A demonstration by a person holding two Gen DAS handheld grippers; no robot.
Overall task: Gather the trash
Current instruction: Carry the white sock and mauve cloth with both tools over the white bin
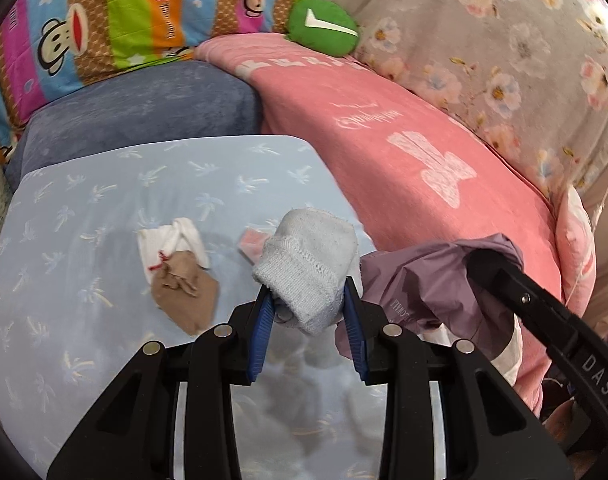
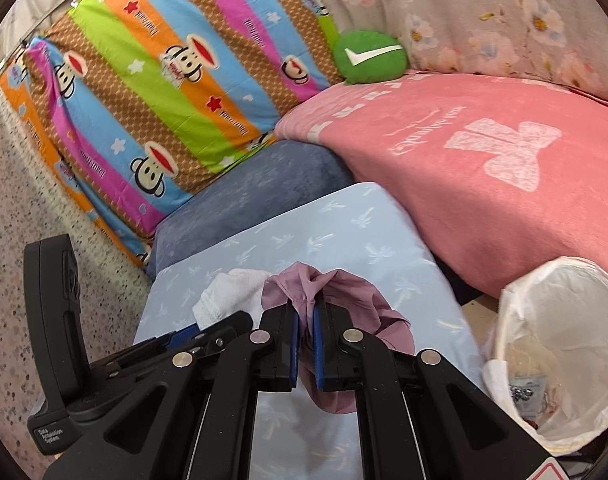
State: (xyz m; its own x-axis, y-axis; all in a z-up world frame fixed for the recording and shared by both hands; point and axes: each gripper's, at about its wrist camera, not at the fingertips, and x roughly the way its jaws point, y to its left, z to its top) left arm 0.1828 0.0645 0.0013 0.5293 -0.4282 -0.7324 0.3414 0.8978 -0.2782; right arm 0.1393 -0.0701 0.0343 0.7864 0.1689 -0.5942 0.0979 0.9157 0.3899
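We hold two grippers above a pale blue palm-print cushion (image 1: 152, 184). Our left gripper (image 1: 310, 300) pinches a balled grey knit sock (image 1: 308, 264) between its blue pads, lifted clear of the cushion, likely so that it can be carried away. Our right gripper (image 2: 306, 320) has its jaws pressed almost together on a bunch of thin mauve cloth (image 2: 344, 300), also raised. A bin lined with a white bag (image 2: 560, 344) stands off the cushion's right edge, beside the pink blanket (image 2: 484, 184); it already holds some scraps and seems the destination for both pieces. Counting what remains: one white and tan crumpled sock (image 1: 180, 268) lies near the middle of the cushion, and one small pink scrap (image 1: 250, 246) shows just behind the grey sock. One green cushion with a white tick (image 1: 324, 26) sits at the back.
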